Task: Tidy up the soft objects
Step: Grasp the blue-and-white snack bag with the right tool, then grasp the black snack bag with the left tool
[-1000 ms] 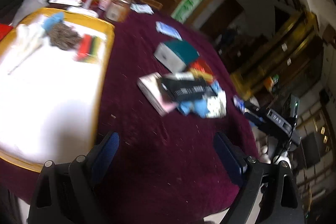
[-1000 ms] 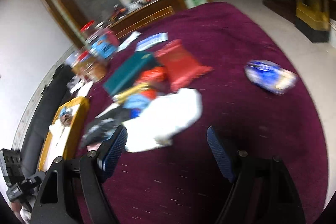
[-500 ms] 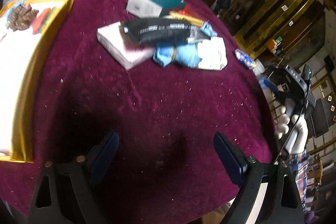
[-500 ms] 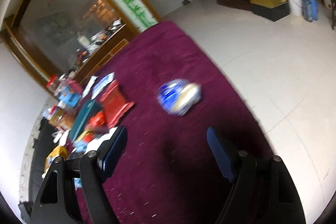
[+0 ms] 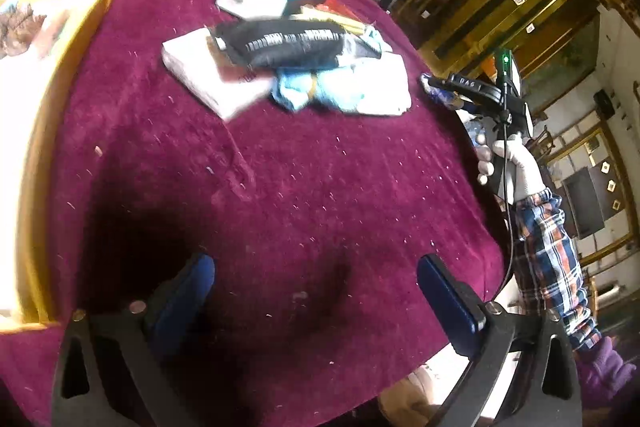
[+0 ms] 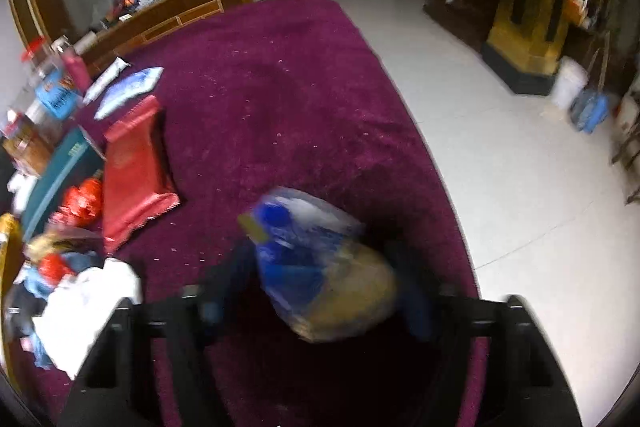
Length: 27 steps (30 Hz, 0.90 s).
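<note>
From the left wrist, the left gripper stands spread wide over bare maroon tablecloth, nothing between its blue pads, its jaws having just opened a little further; ahead of it lies a heap of soft goods: a black packet atop a white pack, with a light blue cloth beside; a yellow tray sits to its left. From the right wrist, the right gripper has just been closing around a blue-and-tan bag, which sits between its blurred fingers near the table's edge; whether the pads press it I cannot tell; a red pouch lies ahead to its left.
</note>
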Each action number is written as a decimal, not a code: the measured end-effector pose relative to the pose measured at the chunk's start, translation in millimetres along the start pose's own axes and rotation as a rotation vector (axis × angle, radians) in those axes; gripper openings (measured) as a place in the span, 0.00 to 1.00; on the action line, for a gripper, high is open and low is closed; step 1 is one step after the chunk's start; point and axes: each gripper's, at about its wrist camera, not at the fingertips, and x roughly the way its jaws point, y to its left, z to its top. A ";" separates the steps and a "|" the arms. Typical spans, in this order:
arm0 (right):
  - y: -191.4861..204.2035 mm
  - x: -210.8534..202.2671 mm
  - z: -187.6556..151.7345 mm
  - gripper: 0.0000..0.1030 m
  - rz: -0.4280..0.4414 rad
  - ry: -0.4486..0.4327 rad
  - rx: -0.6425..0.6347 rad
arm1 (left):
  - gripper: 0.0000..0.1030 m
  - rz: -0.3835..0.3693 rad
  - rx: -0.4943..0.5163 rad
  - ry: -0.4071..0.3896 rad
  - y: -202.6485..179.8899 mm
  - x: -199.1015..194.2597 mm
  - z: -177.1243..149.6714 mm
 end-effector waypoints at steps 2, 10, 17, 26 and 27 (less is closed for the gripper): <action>5.2 -4.5 -6.9 0.51 0.034 0.014 0.009 | 0.97 0.134 0.104 -0.074 -10.9 -13.7 9.4; 18.5 -26.2 -50.1 0.47 0.342 -0.019 0.164 | 0.97 0.375 0.518 -0.210 -54.0 -4.8 63.6; 22.4 -21.1 -56.1 0.47 0.324 -0.019 0.166 | 0.91 0.401 0.767 -0.079 -66.0 56.8 94.9; 25.8 -22.5 -56.6 0.47 0.307 -0.024 0.140 | 0.32 0.296 0.644 -0.016 -58.9 66.7 116.6; 26.1 -22.5 -56.6 0.46 0.307 -0.025 0.139 | 0.32 0.282 0.620 -0.028 -58.1 61.0 114.8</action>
